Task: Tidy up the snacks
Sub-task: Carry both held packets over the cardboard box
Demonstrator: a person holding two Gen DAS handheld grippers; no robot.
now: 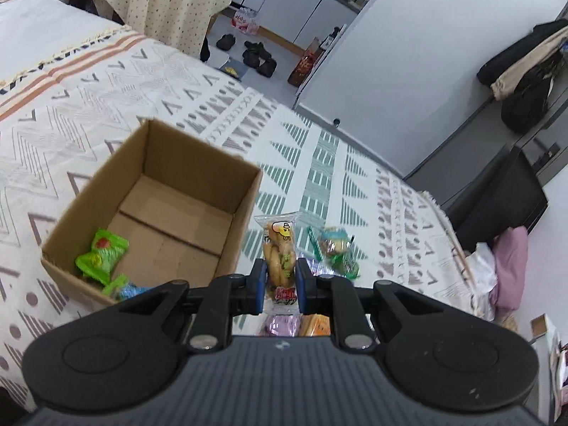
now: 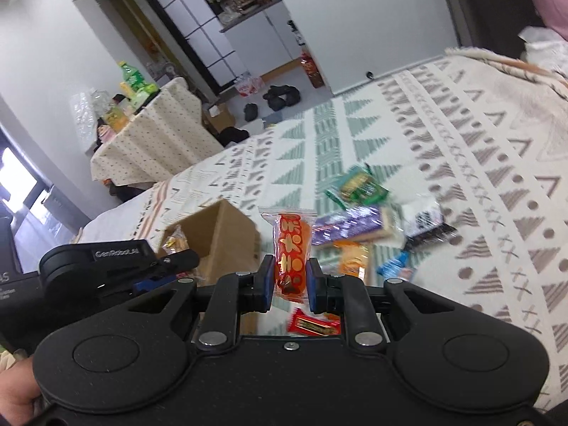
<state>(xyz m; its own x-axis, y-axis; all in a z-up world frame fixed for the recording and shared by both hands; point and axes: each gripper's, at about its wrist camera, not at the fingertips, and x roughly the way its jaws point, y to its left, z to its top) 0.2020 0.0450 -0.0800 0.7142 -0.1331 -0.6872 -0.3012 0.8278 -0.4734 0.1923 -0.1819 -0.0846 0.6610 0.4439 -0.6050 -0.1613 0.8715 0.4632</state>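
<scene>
My left gripper (image 1: 280, 284) is shut on a clear biscuit packet (image 1: 279, 252) with a cartoon face, held just right of an open cardboard box (image 1: 184, 156). The box holds green snack packets (image 1: 101, 255) in its near left corner. My right gripper (image 2: 291, 280) is shut on an orange-red snack packet (image 2: 291, 248), held above the bed beside the same box (image 2: 227, 238). The left gripper's body (image 2: 106, 262) shows at the left of the right wrist view. Loose snacks lie on the bed: a green packet (image 2: 358, 186), a purple one (image 2: 351, 227), an orange one (image 2: 351, 259).
The patterned bedspread (image 1: 319, 163) covers the bed. A green-wrapped snack (image 1: 335, 248) lies right of the left gripper. A red bar (image 2: 312, 325) lies under the right gripper. A black-and-white packet (image 2: 426, 220) lies further right. A cloth-covered table (image 2: 152, 142) stands beyond the bed.
</scene>
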